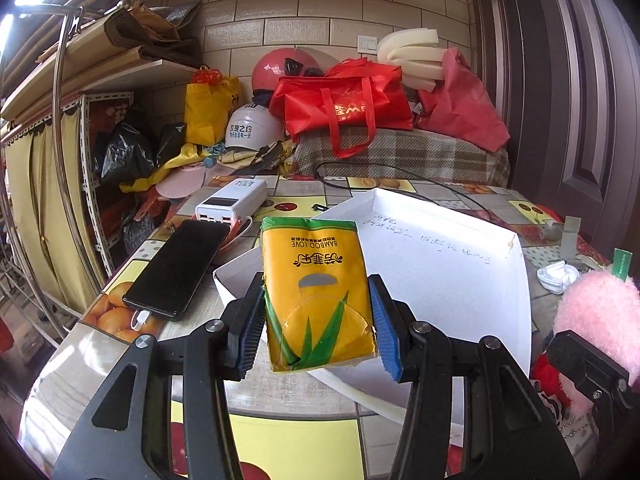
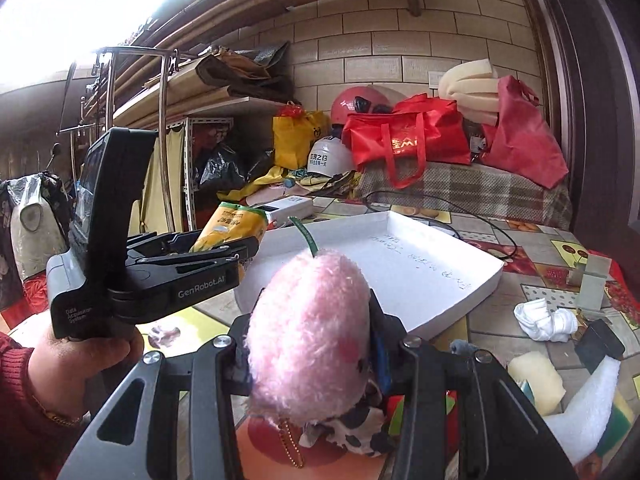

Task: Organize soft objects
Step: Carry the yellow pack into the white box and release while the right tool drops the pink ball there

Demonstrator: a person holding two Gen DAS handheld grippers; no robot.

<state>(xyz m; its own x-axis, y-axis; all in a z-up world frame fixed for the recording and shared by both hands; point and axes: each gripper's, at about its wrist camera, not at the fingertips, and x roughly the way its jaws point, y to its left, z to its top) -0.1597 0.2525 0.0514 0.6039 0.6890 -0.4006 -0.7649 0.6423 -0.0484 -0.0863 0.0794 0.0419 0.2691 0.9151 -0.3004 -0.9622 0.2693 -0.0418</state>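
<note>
Left wrist: one tissue pack (image 1: pixel 318 296)

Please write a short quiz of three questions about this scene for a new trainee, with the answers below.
1. True or false: the left claw grips a yellow tissue pack.
2. What does the right claw hold? A) a white sock B) a pink plush toy C) a black phone
3. Fill in: the white tray on the table contains ____ objects.

Key
1. True: its pads press on both sides of the pack.
2. B: the pink plush toy sits between the pads.
3. No: only handwriting shows on its bottom.
</note>
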